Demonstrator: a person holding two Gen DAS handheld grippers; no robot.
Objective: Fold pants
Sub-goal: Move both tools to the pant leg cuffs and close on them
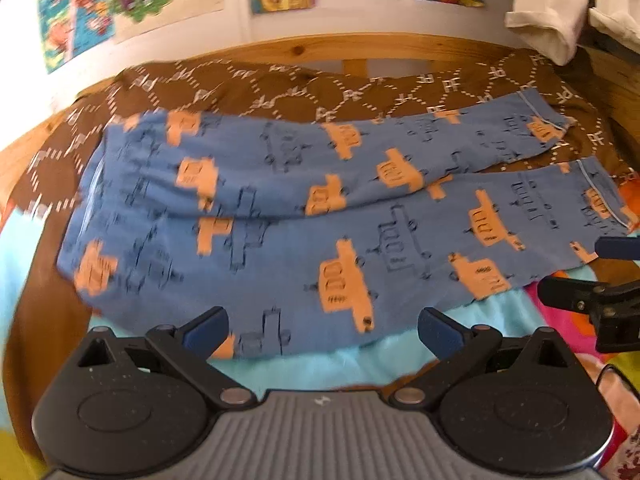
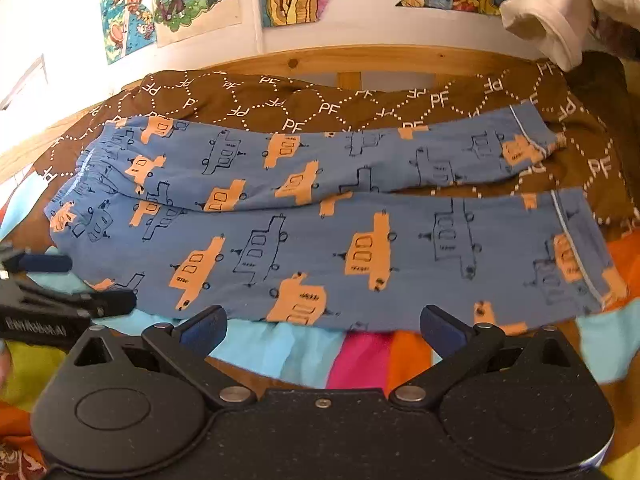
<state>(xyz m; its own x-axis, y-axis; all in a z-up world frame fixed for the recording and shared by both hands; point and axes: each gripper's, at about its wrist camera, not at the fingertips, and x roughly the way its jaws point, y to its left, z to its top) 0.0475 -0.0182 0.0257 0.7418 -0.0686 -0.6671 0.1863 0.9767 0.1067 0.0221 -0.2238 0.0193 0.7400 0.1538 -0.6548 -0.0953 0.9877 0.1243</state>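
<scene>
Blue pants (image 2: 320, 220) with orange and outlined vehicle print lie flat and unfolded on a bed, directly ahead of both claws, waistband to the left, leg cuffs to the right. Left claw (image 1: 322, 332): fingers spread wide, holding nothing, poised at the near edge of the pants. Right claw (image 2: 322, 330): likewise spread, empty, just short of the nearer leg. A brown patterned blanket (image 2: 320, 96) lies beyond the pants.

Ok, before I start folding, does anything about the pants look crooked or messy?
Slightly. The blue pants lie flat on the brown blanket, but the legs splay apart toward the cuffs, the far leg angling away from the near leg. The waistband looks bunched. No damage visible.
</scene>
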